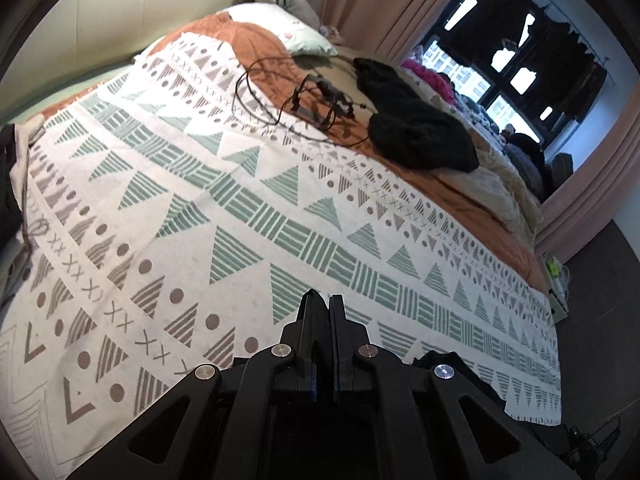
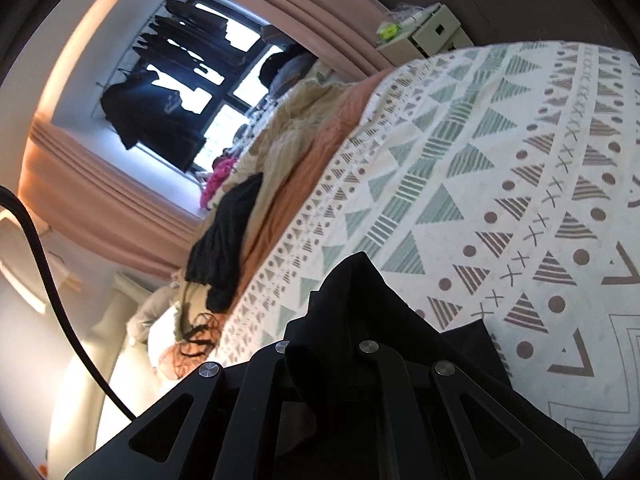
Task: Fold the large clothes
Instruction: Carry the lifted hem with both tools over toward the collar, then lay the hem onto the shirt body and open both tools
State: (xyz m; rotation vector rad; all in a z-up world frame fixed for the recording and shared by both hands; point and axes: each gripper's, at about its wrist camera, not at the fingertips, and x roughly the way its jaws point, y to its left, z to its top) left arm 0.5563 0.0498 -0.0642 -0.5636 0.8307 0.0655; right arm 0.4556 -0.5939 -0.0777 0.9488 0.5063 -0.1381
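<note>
Black garment point(image 2: 360, 320) pinched in the right gripper point(image 2: 340, 344) above the patterned blanket point(image 2: 480, 184).
Draped over the fingers, hiding them; left gripper point(image 1: 323, 312) clenched — whether gripping dark cloth, unclear; black knit pile point(image 1: 416, 120) well apart beside cables point(image 1: 304, 96).

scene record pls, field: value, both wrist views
surface: patterned blanket spread over the bed
left gripper: shut, fingers together above the blanket; held item not visible between the tips
right gripper: shut on black garment, cloth draped over the fingers
other clothes: dark knit item on the orange sheet, cream knit beside it
clutter: tangled black cables near the pillow
background: window with dark clothes hanging, pink curtain
fold status: garment not yet laid out
</note>
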